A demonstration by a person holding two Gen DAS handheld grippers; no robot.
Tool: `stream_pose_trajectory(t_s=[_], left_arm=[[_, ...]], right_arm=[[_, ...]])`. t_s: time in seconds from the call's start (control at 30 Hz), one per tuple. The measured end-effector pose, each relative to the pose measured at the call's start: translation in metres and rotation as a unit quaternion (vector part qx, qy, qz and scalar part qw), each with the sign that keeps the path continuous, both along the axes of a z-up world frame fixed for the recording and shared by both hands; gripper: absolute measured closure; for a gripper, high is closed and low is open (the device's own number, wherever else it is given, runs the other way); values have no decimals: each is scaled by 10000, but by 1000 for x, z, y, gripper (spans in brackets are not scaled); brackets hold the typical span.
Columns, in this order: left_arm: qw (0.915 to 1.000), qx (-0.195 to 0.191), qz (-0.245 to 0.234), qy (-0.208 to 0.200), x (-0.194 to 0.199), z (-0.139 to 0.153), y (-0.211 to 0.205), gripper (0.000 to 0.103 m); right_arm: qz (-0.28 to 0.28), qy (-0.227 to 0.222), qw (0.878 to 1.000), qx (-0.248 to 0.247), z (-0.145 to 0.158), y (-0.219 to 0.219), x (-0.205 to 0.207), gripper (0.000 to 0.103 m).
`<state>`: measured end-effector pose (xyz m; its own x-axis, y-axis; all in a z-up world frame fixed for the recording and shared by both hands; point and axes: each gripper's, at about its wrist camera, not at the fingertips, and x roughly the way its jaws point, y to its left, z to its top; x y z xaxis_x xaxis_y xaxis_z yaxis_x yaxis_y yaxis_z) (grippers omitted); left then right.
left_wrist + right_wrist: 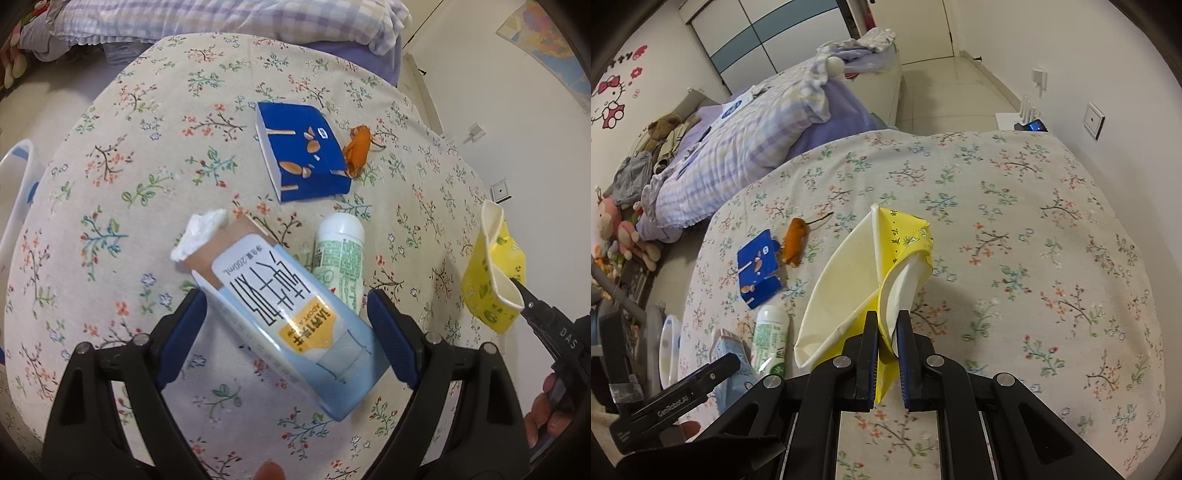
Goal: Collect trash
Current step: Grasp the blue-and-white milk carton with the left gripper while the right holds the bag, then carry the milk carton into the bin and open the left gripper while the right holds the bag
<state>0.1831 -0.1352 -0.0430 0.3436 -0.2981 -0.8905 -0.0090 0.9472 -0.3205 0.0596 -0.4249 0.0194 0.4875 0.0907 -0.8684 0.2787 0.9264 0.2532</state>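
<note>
My left gripper [286, 299] is open, its blue pads on either side of a light blue milk carton [295, 321] lying on the floral tablecloth [110, 184]; I cannot tell if the pads touch it. A crumpled white tissue [201, 234] lies at the carton's far end. A white and green bottle [340, 254] lies beside the carton. A blue snack box [304, 151] and an orange peel [356, 149] lie farther off. My right gripper [888, 325] is shut on a crushed yellow paper cup [871, 273] held above the table; the cup also shows in the left wrist view [493, 273].
A bed with checked purple bedding [746, 144] stands beyond the table. Stuffed toys [620, 229] lie on the floor at left. A white and blue bin [670, 347] stands by the table's left side; it also shows in the left wrist view [18, 177].
</note>
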Motion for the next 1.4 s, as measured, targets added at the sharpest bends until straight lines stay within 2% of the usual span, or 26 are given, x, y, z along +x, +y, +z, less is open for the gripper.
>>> stream_pose_trajectory(t_s=[0.1, 0.3, 0.4, 0.73, 1.4], left_arm=[[10000, 8, 64, -15, -2, -3, -3, 16], [9999, 40, 15, -131, -5, 0, -4, 34], [9997, 27, -57, -248, -7, 4, -1, 38], [9975, -144, -273, -634, -18, 28, 15, 39], [9958, 76, 314, -854, -24, 46, 102, 39]], right_arm=[[-68, -2, 10000, -6, 0, -12, -6, 93], [-118, -24, 9999, 5, 2, -25, -12, 93], [-105, -52, 9999, 19, 4, -26, -13, 93], [109, -226, 9996, 92, 16, -4, -9, 93], [776, -394, 9956, 350, 25, 94, 25, 93]])
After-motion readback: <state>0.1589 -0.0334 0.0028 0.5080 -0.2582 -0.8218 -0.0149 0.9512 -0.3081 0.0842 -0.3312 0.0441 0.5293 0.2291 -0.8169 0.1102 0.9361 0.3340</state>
